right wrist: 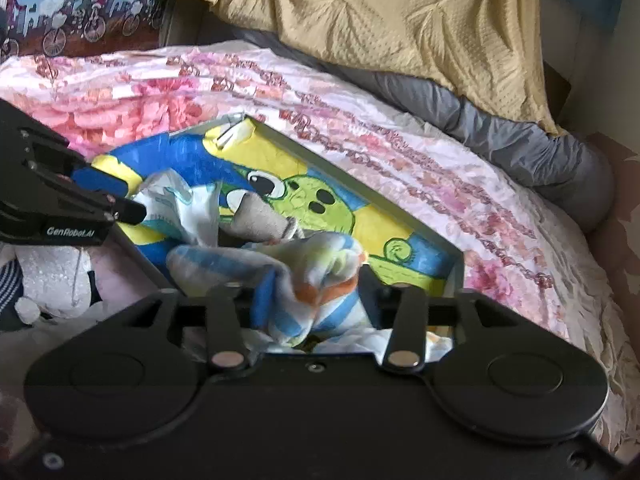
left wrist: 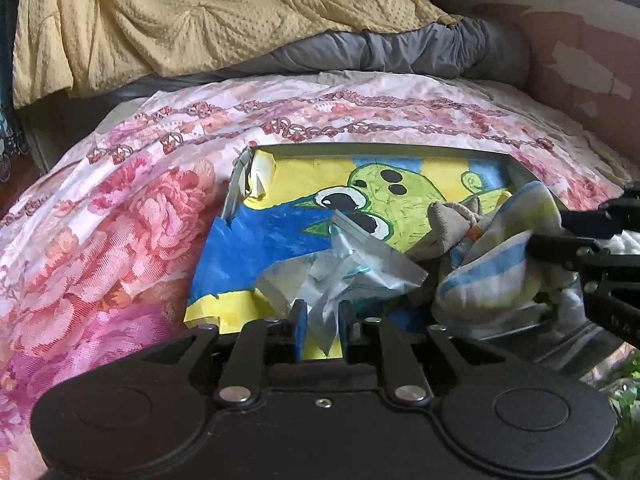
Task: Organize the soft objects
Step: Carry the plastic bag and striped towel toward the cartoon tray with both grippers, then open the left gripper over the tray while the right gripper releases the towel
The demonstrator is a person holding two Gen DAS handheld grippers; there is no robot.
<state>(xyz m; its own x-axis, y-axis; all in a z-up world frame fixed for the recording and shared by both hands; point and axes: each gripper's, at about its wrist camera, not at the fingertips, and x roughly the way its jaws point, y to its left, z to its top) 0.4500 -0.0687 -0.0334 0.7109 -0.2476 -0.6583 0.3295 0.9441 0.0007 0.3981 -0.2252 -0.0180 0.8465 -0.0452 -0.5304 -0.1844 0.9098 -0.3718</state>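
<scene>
Right under your left lens, the left hand-held gripper (left wrist: pixel 322 320) has its jaws nearly together with a crumpled clear plastic bag (left wrist: pixel 340 276) between them; whether the pads pinch it or merely flank it, you can't tell from here. That bag trails off toward 12 o'clock into the shallow box (left wrist: pixel 400 148) lined with a cartoon frog picture, sitting on the floral bedspread (left wrist: pixel 120 216).

Over on your right side, the right hand-held gripper (right wrist: pixel 316 284) stands partly open around a striped blue, yellow and orange soft cloth (right wrist: pixel 304 272); the fabric bunches between the fingers, apparently loose rather than clamped. It lies inside the box too, its bulk running from 9 to 3 o'clock. A grey sock-like piece (right wrist: pixel 260 220) pokes up just beyond it at 11 o'clock.

Your right hand looks the nearer one to the cloth; the left arrives from 9 o'clock.
</scene>
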